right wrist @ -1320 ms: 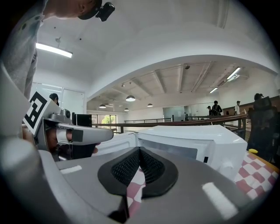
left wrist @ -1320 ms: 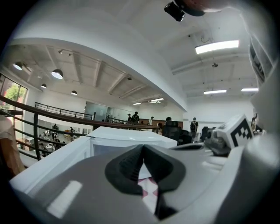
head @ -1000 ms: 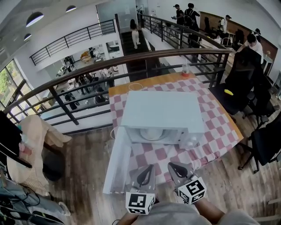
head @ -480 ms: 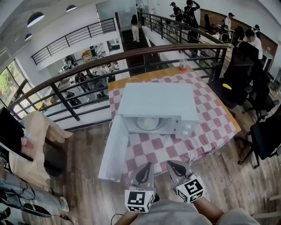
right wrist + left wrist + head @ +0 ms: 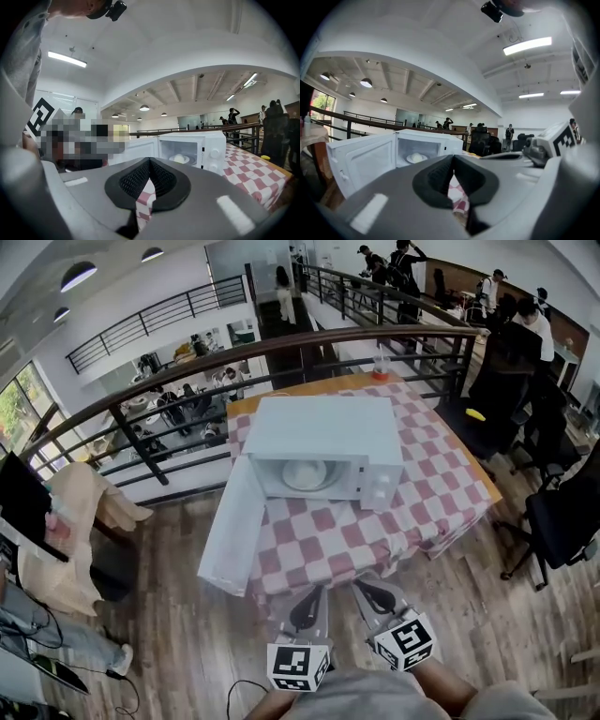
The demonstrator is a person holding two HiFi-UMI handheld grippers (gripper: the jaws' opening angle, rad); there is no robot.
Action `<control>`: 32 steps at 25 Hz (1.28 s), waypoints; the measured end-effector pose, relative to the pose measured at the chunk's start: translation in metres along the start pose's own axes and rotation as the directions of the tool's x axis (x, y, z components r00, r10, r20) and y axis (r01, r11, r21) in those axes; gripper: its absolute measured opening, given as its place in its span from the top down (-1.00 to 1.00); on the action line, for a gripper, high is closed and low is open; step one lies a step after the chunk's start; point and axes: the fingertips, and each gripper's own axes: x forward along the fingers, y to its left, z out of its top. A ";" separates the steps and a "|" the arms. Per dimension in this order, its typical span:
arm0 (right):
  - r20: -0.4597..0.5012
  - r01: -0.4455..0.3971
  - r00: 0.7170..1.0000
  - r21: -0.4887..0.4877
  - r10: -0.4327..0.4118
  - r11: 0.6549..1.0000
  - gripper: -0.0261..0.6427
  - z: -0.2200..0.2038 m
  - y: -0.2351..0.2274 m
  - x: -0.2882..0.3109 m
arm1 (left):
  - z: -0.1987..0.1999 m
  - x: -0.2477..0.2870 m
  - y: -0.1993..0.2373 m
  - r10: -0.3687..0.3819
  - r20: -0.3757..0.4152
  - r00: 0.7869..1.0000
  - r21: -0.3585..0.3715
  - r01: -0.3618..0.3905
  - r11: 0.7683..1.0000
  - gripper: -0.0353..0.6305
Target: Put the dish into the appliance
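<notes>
**A:** Head view first. Where's the dish (image 5: pixel 305 474)?

**B:** Inside the microwave (image 5: pixel 323 432) on the desk (image 5: pixel 375 531). The door (image 5: pixel 228 542) hangs open to the left. The left tongs (image 5: pixel 309 607) and right tongs (image 5: pixel 373 601) are near us, well apart from it.

**A:** Left gripper view?

**B:** Left tongs pressed together, nothing between them.

**A:** Right gripper view?

**B:** Right tongs likewise pressed together and empty. I'd judge the loading done. The next move calls for reaching the door and swinging it shut.
</notes>
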 end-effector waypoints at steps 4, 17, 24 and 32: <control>-0.009 -0.008 1.000 0.001 0.008 1.000 0.92 -0.009 0.022 -0.040 | -0.006 -0.038 -0.027 0.015 -0.001 1.000 0.006 -0.015 1.000 0.86; 0.011 -0.020 1.000 -0.003 0.020 1.000 0.92 -0.016 0.064 -0.114 | -0.015 -0.121 -0.070 0.056 -0.007 0.998 0.009 -0.056 0.998 0.86; -0.004 -0.015 1.000 0.007 0.015 1.000 0.92 -0.012 0.074 -0.110 | -0.011 -0.129 -0.061 0.047 -0.008 0.999 0.007 -0.047 0.999 0.86; -0.020 0.030 0.999 -0.013 -0.030 0.999 0.92 0.004 0.087 -0.089 | 0.007 -0.130 -0.034 0.027 -0.006 1.000 0.003 -0.027 1.000 0.86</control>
